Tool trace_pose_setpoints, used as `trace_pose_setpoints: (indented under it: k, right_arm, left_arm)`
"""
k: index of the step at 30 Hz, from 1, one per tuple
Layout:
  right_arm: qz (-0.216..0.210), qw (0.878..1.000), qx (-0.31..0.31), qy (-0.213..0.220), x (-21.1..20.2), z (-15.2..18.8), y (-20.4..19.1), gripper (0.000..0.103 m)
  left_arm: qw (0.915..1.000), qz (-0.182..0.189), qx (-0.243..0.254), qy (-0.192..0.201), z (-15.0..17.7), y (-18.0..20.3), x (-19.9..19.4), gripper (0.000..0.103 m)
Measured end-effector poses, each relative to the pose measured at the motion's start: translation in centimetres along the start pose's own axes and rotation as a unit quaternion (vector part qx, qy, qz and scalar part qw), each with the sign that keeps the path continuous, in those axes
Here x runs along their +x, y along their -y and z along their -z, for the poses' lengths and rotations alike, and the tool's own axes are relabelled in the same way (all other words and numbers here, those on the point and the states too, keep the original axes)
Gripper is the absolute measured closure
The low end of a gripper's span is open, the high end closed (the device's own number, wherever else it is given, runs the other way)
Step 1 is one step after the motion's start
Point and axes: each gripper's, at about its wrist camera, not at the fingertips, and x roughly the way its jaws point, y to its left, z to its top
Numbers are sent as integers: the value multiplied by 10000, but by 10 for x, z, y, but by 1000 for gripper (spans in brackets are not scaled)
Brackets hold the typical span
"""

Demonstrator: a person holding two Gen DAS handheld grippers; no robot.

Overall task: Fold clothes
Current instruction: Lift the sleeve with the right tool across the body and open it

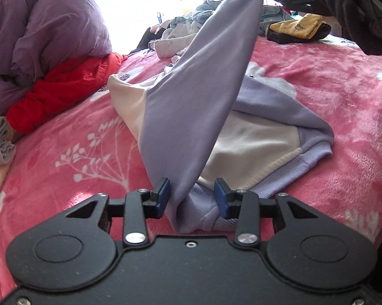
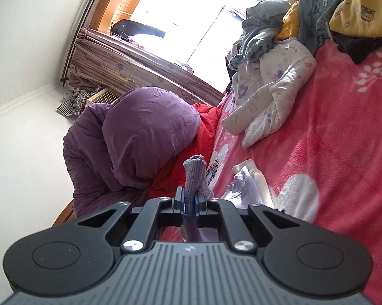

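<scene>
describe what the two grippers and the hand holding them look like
Left gripper: matte black body, round side discs, silver screws, blue finger pads. Right gripper: the same black linkage and blue pads, but with a grey ribbed top plate. The hand wears a black glove.

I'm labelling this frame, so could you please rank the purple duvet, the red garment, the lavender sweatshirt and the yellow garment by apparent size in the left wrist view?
1. lavender sweatshirt, though nearness to the camera inflates it
2. purple duvet, a close second
3. red garment
4. yellow garment, farthest away
</scene>
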Motion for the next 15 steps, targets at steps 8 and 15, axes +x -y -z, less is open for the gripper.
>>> trace_pose_setpoints:
  k: [8,15]
  right_arm:
    - [152,9995,246,130,-33,17,22,96]
    - [832,9960,322,-106,-23,27,54,86]
  left_arm:
    - [9999,36,-96,-46,-1,-1,1,65]
    - [10000,-19,-90,-20,-2,-2,-1,65]
